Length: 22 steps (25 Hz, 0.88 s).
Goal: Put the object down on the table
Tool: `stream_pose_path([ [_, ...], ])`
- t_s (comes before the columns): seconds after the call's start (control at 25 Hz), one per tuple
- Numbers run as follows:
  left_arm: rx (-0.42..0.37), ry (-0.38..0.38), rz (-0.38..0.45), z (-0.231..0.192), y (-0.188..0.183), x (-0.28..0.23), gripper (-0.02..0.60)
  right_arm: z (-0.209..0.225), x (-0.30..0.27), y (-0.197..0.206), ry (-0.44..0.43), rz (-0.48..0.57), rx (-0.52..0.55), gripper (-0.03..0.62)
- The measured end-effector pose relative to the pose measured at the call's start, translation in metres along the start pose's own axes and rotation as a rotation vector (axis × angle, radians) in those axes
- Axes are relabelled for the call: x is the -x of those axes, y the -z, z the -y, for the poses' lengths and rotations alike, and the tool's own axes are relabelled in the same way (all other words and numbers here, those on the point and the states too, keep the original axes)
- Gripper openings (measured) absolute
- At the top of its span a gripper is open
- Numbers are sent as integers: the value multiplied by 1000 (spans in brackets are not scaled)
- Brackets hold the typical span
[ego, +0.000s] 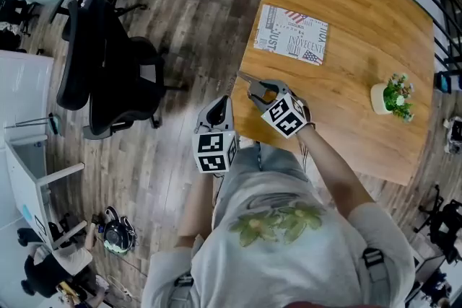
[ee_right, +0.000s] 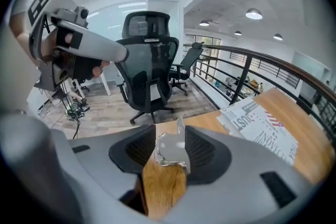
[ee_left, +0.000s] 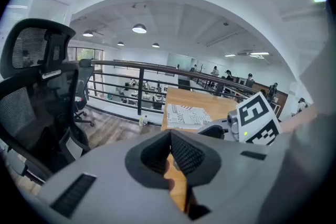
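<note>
The object, one small silvery piece, appears to lie on the table at its near corner. We find it between the right gripper's spread jaws, with neither pad pressing it. That forearm reaches over the table edge, tool tilted down. The left gripper hangs beside it over the floor, jaws together and empty. We count one printed sheet and one potted plant.

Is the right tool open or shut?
Open. In the right gripper view the right tool has its pads wide apart; a crumpled silvery thing sits between them over the table, with a gap at its left.
</note>
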<state>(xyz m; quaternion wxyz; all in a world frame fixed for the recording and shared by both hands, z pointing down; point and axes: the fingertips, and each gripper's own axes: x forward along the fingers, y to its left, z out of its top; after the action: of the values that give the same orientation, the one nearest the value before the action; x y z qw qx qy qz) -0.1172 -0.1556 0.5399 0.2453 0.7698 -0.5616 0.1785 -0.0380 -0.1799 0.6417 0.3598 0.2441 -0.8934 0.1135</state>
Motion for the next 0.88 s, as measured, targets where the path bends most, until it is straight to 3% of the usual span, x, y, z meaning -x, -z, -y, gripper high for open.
stream_pose_path([
  [0.24, -10, 2, 34, 1, -19, 4, 17, 8, 31, -23, 12, 80, -81, 176],
  [0.64, -6, 15, 121, 6, -55, 17, 17, 6, 89, -67, 47, 245, -123, 143],
  [0.88, -10, 39, 163, 17, -67, 29, 17, 1, 128, -93, 111, 371, -145, 61],
])
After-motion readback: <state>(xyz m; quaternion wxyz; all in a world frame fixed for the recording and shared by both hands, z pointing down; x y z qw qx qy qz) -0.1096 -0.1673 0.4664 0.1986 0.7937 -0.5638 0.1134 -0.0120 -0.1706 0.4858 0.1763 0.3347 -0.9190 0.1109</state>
